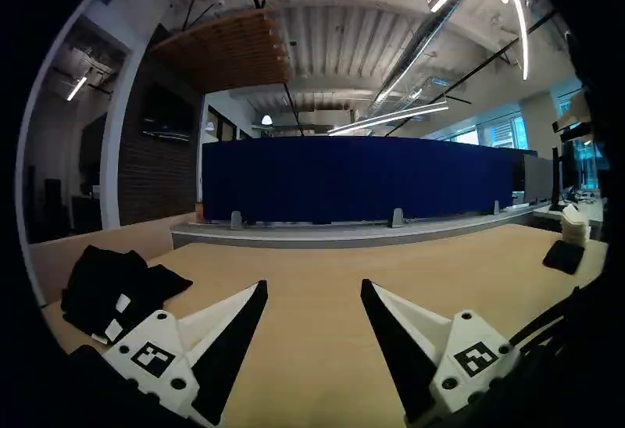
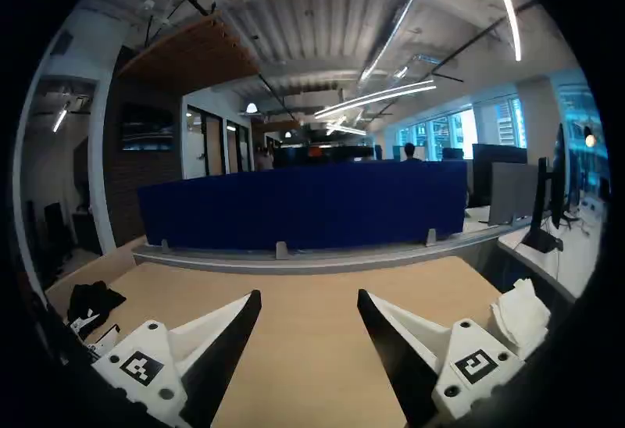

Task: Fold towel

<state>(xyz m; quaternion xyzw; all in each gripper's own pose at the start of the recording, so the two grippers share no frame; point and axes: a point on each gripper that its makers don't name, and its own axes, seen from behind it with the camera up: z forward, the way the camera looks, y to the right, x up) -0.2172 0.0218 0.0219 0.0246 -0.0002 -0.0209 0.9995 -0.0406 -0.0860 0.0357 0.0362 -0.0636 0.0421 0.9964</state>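
The left gripper (image 1: 313, 286) and right gripper (image 2: 308, 295) hang over the table (image 1: 328, 256), jaws spread, empty; a crumpled white towel (image 2: 519, 315) lies beside the right.

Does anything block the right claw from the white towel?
Nothing visible does. The white towel lies close beside the open right claw; the black cloth sits across the table, on the opposite side.
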